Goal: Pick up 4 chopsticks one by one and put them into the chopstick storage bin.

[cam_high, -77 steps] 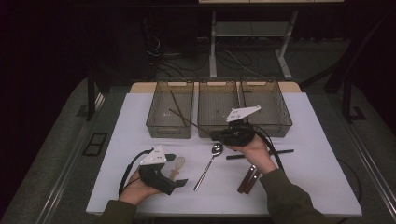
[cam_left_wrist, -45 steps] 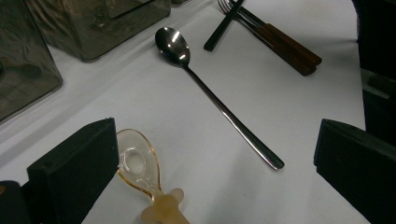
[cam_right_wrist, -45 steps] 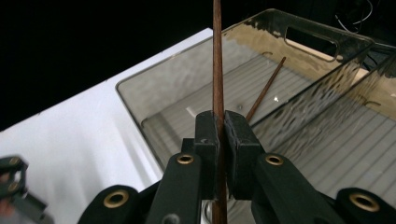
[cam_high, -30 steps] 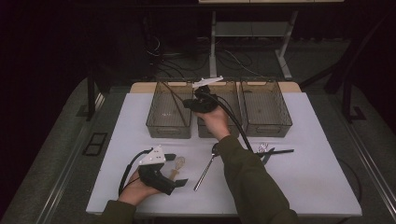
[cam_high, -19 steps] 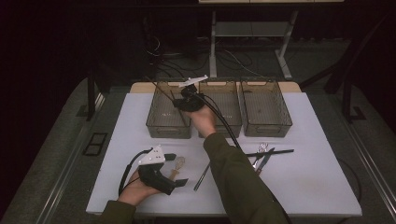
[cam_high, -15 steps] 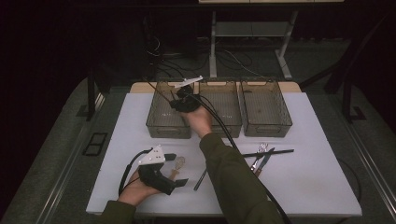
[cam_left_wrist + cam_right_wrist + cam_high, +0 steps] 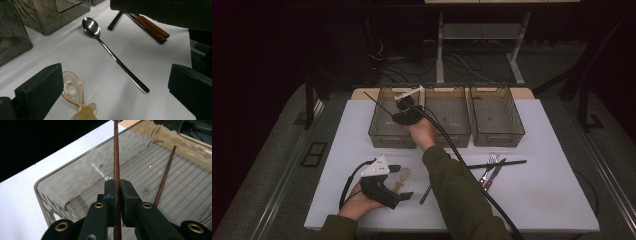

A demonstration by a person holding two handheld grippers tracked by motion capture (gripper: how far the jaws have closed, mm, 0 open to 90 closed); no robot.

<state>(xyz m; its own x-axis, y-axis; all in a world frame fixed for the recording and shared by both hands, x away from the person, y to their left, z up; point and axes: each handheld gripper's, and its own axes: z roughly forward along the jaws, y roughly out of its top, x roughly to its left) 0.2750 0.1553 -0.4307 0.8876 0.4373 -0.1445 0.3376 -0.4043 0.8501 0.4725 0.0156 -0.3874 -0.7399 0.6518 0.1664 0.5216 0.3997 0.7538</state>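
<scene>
My right gripper hangs over the left clear bin, shut on a thin brown chopstick that slants up toward the far left. In the right gripper view the pads of my right gripper pinch this chopstick above the bin's ribbed floor, where a second chopstick lies. My left gripper rests on the white table, open, with a translucent amber spoon beside its jaws. In the left gripper view that amber spoon lies by the left jaw and a metal spoon lies ahead.
Two more clear bins stand to the right of the left one. A black stick and brown-handled cutlery lie right of my right arm. The right sleeve crosses the table's middle.
My right gripper has carried the chopstick leftward from the middle bin to over the left bin and sunk a little. The left gripper has stayed put.
</scene>
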